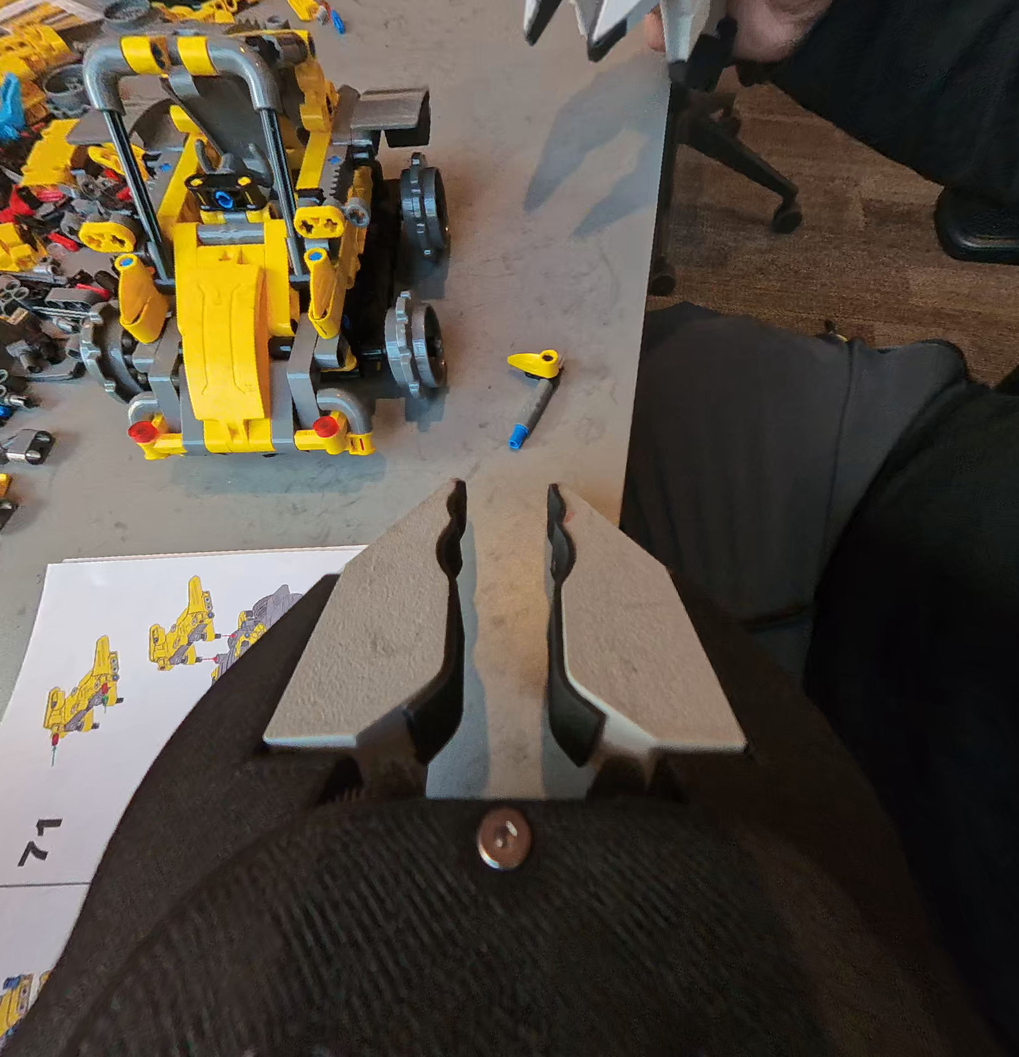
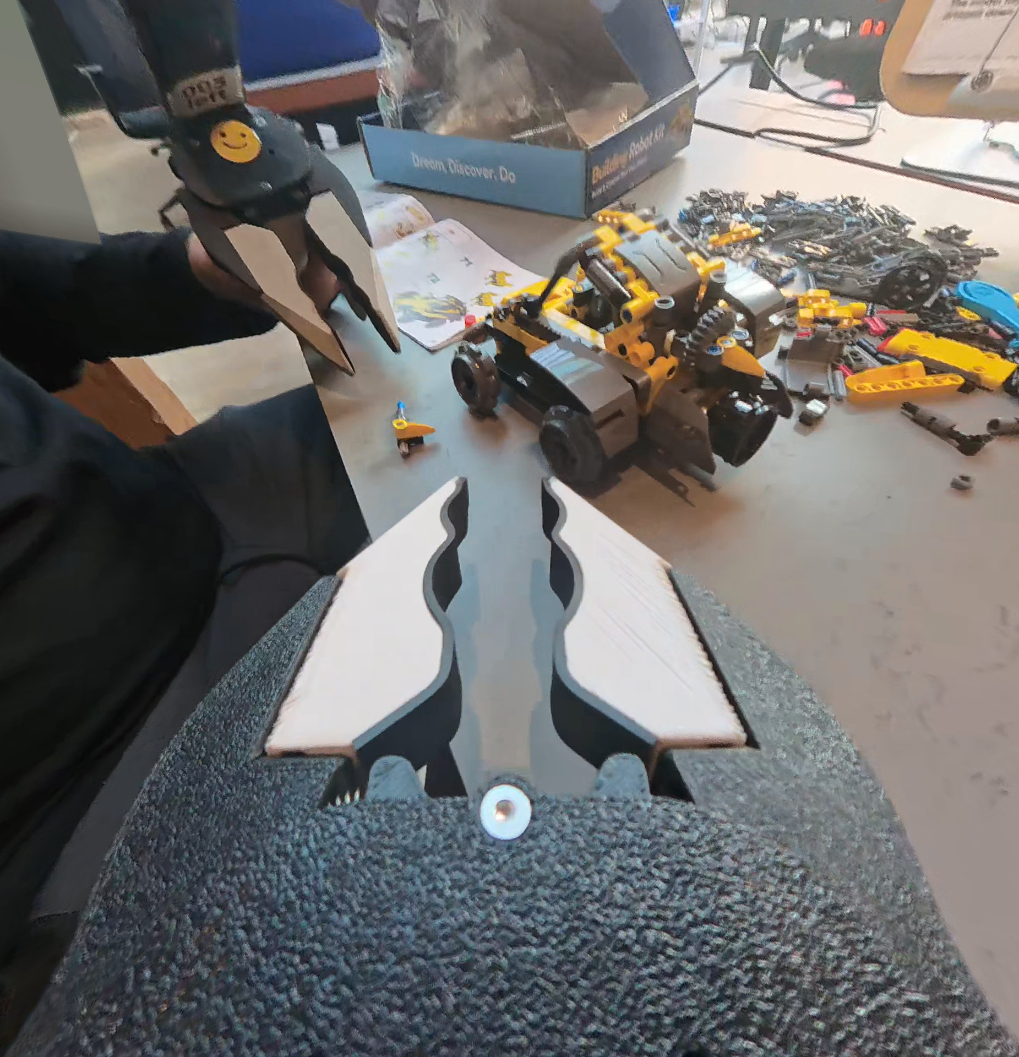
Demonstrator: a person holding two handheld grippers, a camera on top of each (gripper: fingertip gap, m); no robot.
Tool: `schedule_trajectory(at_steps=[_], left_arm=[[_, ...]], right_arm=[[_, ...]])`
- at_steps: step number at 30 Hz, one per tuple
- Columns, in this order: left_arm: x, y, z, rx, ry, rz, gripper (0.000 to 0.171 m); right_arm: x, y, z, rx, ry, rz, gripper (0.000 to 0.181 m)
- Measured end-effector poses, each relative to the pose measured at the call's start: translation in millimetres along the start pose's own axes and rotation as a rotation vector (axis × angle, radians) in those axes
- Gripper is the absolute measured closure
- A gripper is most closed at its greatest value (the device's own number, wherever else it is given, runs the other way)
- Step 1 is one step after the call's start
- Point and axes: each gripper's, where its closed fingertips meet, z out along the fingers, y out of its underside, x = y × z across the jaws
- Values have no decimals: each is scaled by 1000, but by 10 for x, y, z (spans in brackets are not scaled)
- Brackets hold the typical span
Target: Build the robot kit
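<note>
My left gripper [image 1: 507, 492] is open and empty above the grey table [image 1: 524, 229], near its right edge. Just ahead lies a small assembly [image 1: 532, 394]: a yellow cam on a grey axle with a blue pin. A yellow and grey brick-built vehicle [image 1: 249, 274] stands to its left. My right gripper [image 2: 504, 486] is open and empty over the table, with the vehicle [image 2: 627, 354] ahead to the right and the small assembly [image 2: 409, 429] ahead to the left. The left gripper [image 2: 372, 357] also shows at upper left in the right wrist view, and the right gripper [image 1: 564, 34] at the top of the left wrist view.
An open instruction booklet [image 1: 124, 658] lies under my left gripper's left side. Loose yellow, black and grey parts are piled beside the vehicle [image 2: 896, 297]. A blue cardboard box [image 2: 530, 131] stands at the back. A person's dark-clothed legs [image 1: 781, 457] are at the table edge. My right fingertips sit around 20 centimetres from my left ones. The vehicle [image 2: 896, 297] is about equally far from each gripper, around 30 centimetres.
</note>
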Motion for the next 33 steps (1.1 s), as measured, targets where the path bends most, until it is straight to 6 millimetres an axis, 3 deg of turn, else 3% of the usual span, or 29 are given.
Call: schedule_trajectory(at_steps=[8,13,16,20,25,30,33], left_arm=[[-60,10,7,-9,-40,-14,147],[-67,3,1,-2,-15,-48,157],[-77,-5,-7,5,-20,-52,157],[-38,19,16,-17,0,-37,157],[26,117,95,-100,87,-82,160],[23,104,87,-90,119,-123,171],[14,87,74,-75,120,-132,171]], right_arm=[[-51,118,-42,-28,-61,9,158],[132,-200,-293,161,4,34,160],[372,-323,-411,180,118,-7,163],[969,-318,-347,88,306,-127,165],[1647,-305,38,22,256,-120,163],[1991,-180,377,-209,167,-183,163],[2127,-158,526,-254,149,-219,166]])
